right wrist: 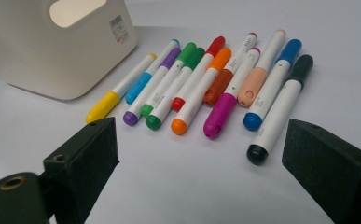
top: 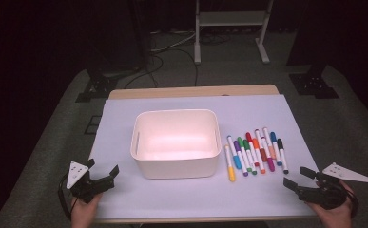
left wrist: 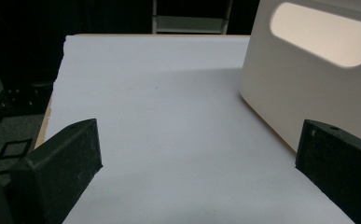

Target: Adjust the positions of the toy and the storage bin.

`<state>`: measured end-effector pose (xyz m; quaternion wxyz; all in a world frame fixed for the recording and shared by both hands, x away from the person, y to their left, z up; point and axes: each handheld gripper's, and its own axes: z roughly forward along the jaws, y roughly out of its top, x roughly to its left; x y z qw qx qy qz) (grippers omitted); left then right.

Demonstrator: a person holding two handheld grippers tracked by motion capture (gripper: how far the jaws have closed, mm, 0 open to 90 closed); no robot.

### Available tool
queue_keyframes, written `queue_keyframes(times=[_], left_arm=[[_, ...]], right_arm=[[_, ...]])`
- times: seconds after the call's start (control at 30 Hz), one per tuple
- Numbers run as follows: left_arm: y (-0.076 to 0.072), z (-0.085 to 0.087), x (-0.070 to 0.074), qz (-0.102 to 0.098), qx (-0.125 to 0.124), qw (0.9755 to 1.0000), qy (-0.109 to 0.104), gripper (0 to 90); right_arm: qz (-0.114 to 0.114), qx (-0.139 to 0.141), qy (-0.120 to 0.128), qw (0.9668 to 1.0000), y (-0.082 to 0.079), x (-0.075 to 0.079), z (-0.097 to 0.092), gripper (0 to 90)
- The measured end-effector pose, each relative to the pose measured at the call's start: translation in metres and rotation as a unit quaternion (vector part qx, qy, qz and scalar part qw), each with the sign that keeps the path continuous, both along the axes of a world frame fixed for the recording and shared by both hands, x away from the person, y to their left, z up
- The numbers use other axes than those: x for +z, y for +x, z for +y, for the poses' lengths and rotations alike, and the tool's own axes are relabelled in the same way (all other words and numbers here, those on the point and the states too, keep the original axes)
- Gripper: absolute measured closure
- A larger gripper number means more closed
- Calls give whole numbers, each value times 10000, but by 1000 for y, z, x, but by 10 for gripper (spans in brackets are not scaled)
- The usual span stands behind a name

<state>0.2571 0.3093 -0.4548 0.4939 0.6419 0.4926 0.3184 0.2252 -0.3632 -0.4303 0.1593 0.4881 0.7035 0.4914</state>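
Centrally on the pale lilac counter (top: 172,199) stands an empty white plastic bin (top: 176,143), with a row of coloured felt-tip markers (top: 256,153) just beside it, seemingly laid out for loading. Both the left hand-held gripper (top: 103,168) and right hand-held gripper (top: 298,176) rest near the front edge, jaws apart and empty; the right one faces the markers.

Twelve capped markers (right wrist: 201,88) are lying in a loose row on the bench (one each with yellow, light blue, purple, red, orange, brown, magenta, peach, dark blue and black caps, plus two green), and one white bin (top: 176,142) is sitting beside them.
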Motion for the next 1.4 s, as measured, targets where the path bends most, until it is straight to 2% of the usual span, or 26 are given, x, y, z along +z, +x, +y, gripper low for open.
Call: queue_keyframes(times=[0.3, 0.5, 0.6, 0.7, 0.87, 1.0, 1.17, 1.3, 1.4], left_arm=[[0, -1, 0, -9, -11, 10000, 45, 0], [-1, -2, 0, -53, -29, 9999, 85, 0], [0, -2, 0, -37, -28, 10000, 84, 0], [0, -2, 0, -49, -22, 10000, 73, 0], [-1, -1, 0, -60, -32, 9999, 85, 0], [-1, -1, 0, -48, -36, 10000, 80, 0], [-1, -1, 0, -54, -31, 9999, 80, 0], [0, -1, 0, -41, -31, 10000, 78, 0], [-1, -1, 0, -42, -35, 10000, 83, 0]], right_arm=[[83, 139, -261, 9995, 13, 12, 1, 95], [246, 192, -361, 9989, 32, 22, -4, 99], [309, 244, -534, 9978, 46, 29, -3, 102], [346, 239, -606, 9973, 54, 30, -2, 102], [565, 213, -792, 9950, 75, 28, 1, 102], [690, 156, -887, 9935, 85, 25, 2, 103], [780, 51, -905, 9928, 93, 23, 2, 141], [897, -19, -988, 9910, 99, 19, 2, 151], [972, -33, -1013, 9901, 103, 16, 1, 199]])
